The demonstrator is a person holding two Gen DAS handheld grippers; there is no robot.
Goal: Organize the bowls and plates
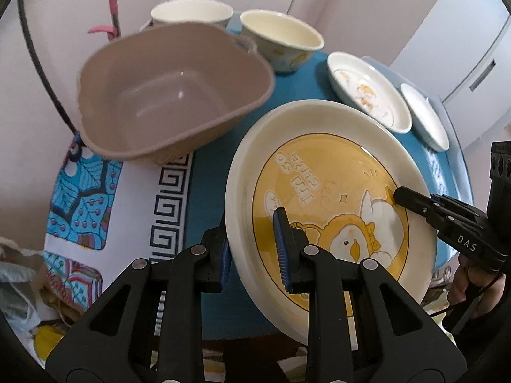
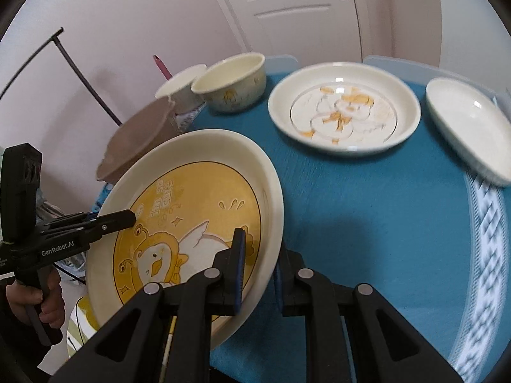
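A large cream plate with a yellow duck picture (image 1: 322,185) is lifted and tilted above the table; it also shows in the right wrist view (image 2: 191,191). My left gripper (image 1: 255,249) is shut on its left rim. My right gripper (image 2: 258,271) is shut on its right rim, and shows in the left wrist view (image 1: 415,204). A brown plastic basin (image 1: 166,92) stands to the plate's left. Two cream bowls (image 1: 281,38) (image 1: 191,12) stand behind it. A white duck plate (image 2: 345,111) and a plain white plate (image 2: 469,127) lie at the back right.
The table has a blue cloth (image 2: 367,223) with a patterned white border (image 1: 169,201). A door (image 2: 303,9) and pink wall are behind. A pink object (image 1: 111,6) stands beyond the basin. Bags and clutter (image 1: 19,274) lie at the table's left edge.
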